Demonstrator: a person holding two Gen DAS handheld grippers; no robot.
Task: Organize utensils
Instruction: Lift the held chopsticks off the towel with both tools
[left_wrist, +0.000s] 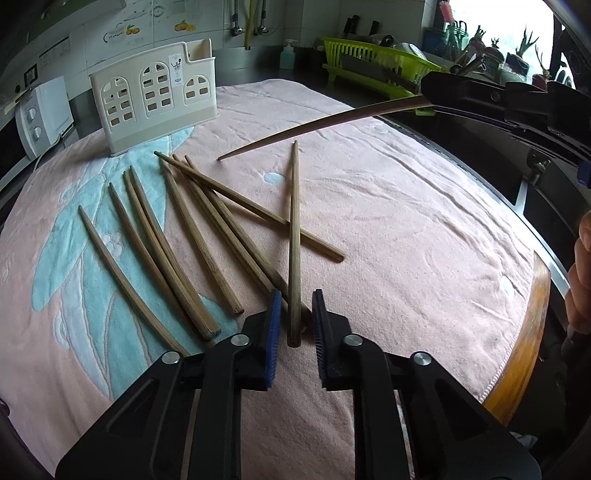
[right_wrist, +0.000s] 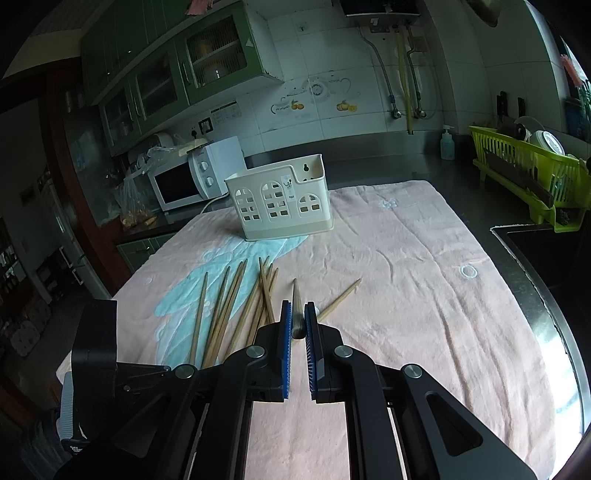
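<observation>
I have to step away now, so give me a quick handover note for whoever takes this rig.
Right gripper: shut on one chopstick, held above the towel.
Left gripper: astride a lying chopstick; grip unclear.
Seven more loose chopsticks lie on the towel, some crossing.
Cream utensil holder stands at the towel's far end; nothing shows above its rim.
Done: none seen in the holder. Left: all of them.

You're looking at a pink towel (right_wrist: 406, 295) lying over the worktop (right_wrist: 476, 206), a white microwave (right_wrist: 192, 177) sitting at the back left, a green dish rack (right_wrist: 532, 177) standing right, a soap bottle (right_wrist: 447, 143) waiting by the tiled wall (right_wrist: 332, 74), green cabinets (right_wrist: 166, 62) hanging above.
</observation>
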